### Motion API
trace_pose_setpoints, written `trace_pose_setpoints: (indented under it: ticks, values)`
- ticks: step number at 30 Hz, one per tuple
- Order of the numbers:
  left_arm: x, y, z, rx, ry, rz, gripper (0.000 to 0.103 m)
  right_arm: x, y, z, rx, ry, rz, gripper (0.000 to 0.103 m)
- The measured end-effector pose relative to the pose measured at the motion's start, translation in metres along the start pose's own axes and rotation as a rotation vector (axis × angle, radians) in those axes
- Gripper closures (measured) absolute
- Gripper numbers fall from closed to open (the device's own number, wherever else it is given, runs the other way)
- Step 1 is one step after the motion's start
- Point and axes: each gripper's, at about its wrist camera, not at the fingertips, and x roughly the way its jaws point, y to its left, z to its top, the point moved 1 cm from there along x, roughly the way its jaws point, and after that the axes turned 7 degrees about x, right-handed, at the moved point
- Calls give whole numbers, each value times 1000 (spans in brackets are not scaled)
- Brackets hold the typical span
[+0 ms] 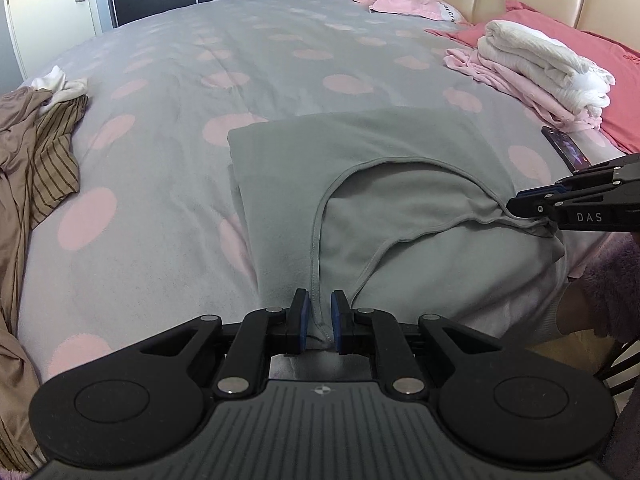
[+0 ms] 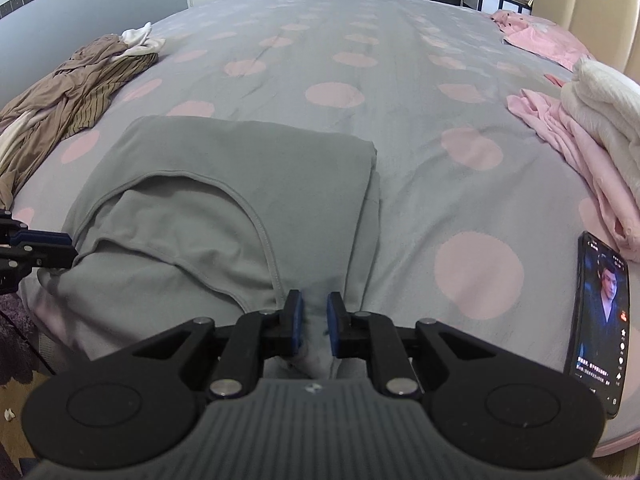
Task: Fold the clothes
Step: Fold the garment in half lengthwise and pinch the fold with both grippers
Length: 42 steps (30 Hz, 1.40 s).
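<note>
A grey top (image 1: 372,168) lies folded on the near edge of the spotted bed (image 1: 240,40), its neckline facing me. My left gripper (image 1: 319,322) is nearly closed around the top's left shoulder seam. My right gripper (image 2: 311,326) is nearly closed around the right shoulder fabric (image 2: 316,344). In the left wrist view the right gripper (image 1: 520,210) pinches the shoulder at the far right. In the right wrist view the top (image 2: 240,184) spreads left of centre, and the left gripper (image 2: 60,250) shows at its left corner.
A crumpled brown and striped pile (image 1: 36,152) lies at the bed's left. Folded white (image 1: 544,64) and pink (image 1: 516,88) clothes sit at the right by a red pillow (image 1: 624,92). A lit phone (image 2: 600,320) lies near the right gripper. Pink pillows (image 1: 400,0) are at the headboard.
</note>
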Motion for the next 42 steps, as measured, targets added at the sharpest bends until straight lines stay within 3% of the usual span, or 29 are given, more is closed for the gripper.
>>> trace_pose_setpoints:
  ticks: [3, 5, 8, 11, 12, 16, 24, 26, 32, 42]
  values:
    - [-4, 1, 2, -6, -13, 1, 93, -8, -1, 3, 10, -20, 6, 85]
    - [-10, 3, 3, -24, -50, 4, 93, -15, -4, 6, 26, -52, 7, 68]
    - [-24, 11, 10, -57, -145, 7, 92, -24, -8, 12, 54, -94, 15, 66]
    - [-30, 25, 17, -120, -197, 8, 69, -22, -11, 17, 75, -98, 14, 59]
    - [-29, 30, 18, -150, -201, 8, 56, -20, -12, 18, 77, -95, 12, 59]
    - [-24, 52, 18, -273, -212, -3, 53, -14, -17, 24, 107, -81, 18, 55]
    - [5, 84, 3, -498, -136, -113, 49, 5, -42, 26, 279, -5, 58, 52]
    - [11, 87, 1, -534, -126, -145, 49, 11, -49, 25, 338, 18, 76, 43]
    - [35, 80, -3, -541, -46, -192, 49, 23, -61, 22, 431, 54, 130, 37]
    - [46, 75, -4, -547, -34, -198, 37, 29, -59, 21, 420, 55, 140, 31]
